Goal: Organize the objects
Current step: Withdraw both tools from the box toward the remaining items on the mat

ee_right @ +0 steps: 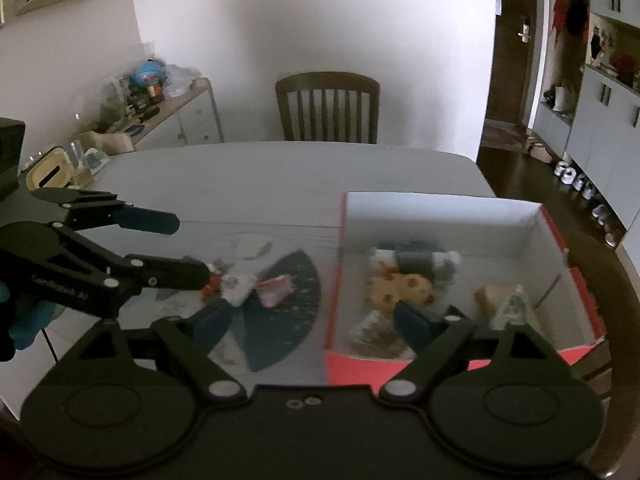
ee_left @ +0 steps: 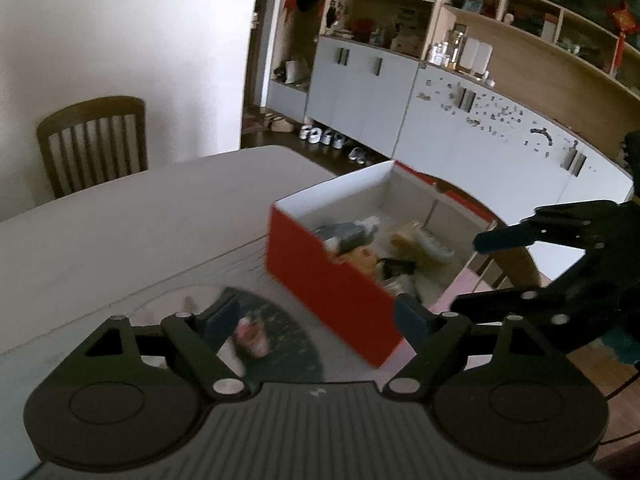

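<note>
A red box [ee_left: 332, 292] with a white inside [ee_right: 440, 216] stands on the table. It holds several soft toys, among them a grey-white one [ee_right: 416, 260] and a yellow spotted one [ee_right: 400, 286]. Left of the box lies a dark fan-shaped piece [ee_right: 288, 320] with a small pink toy [ee_right: 276, 288] [ee_left: 252, 332] and a white-orange item [ee_right: 236, 284] on it. My left gripper [ee_left: 316, 312] [ee_right: 188, 248] is open and empty, and its lower fingertip [ee_right: 200, 276] is close beside the white-orange item. My right gripper [ee_right: 312, 316] [ee_left: 470, 272] hangs open and empty over the box's near left corner.
A wooden chair [ee_right: 328, 108] [ee_left: 94, 140] stands at the table's far side. A wooden tissue holder [ee_right: 48, 172] sits at the table's left end, with a cluttered sideboard [ee_right: 160, 120] behind it. White cabinets [ee_left: 440, 120] and shoes [ee_left: 320, 136] line the right wall.
</note>
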Demonstrator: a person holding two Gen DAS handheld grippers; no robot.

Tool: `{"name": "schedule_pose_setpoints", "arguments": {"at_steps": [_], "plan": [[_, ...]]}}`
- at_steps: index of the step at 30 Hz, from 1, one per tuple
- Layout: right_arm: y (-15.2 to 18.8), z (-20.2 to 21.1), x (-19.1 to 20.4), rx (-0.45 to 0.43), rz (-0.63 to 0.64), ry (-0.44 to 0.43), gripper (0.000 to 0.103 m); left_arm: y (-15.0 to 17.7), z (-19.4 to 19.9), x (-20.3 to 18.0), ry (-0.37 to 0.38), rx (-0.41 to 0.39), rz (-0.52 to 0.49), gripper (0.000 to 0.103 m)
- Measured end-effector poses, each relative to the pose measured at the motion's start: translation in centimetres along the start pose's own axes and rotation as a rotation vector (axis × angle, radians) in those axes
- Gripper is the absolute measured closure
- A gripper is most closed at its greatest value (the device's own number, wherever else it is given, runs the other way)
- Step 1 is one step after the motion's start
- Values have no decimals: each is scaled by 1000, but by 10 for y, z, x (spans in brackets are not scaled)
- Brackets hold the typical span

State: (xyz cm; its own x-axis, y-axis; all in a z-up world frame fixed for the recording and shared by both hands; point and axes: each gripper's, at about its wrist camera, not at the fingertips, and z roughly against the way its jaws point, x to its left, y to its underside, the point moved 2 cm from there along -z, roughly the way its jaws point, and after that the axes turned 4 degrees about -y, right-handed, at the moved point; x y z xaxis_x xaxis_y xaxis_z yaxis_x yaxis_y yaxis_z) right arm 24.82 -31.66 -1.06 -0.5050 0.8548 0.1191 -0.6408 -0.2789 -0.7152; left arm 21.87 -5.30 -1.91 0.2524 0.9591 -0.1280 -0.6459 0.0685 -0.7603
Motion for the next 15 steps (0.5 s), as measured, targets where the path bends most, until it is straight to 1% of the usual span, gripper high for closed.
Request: {"name": "schedule_pose_setpoints", "arguments": {"at_steps": [2, 6, 8, 9, 12, 15], "plan": [[1, -4, 11, 0, 8, 5, 8, 7, 3, 13, -14, 7, 10, 13], [3, -19, 27, 18, -7, 13, 8, 21, 3, 35, -42, 27, 27, 12], [4, -27, 33, 30, -13, 21, 8, 28, 1, 44, -59, 25, 22, 2], [4, -32, 35, 36, -15, 25, 8, 32, 1, 48, -61, 20, 22, 0], [5, -43, 42, 52, -24, 36, 8, 44, -2, 59, -42, 36, 19, 0], [7, -57, 46, 68, -46, 51, 8, 57, -8, 67, -47, 53, 12, 0]]}}
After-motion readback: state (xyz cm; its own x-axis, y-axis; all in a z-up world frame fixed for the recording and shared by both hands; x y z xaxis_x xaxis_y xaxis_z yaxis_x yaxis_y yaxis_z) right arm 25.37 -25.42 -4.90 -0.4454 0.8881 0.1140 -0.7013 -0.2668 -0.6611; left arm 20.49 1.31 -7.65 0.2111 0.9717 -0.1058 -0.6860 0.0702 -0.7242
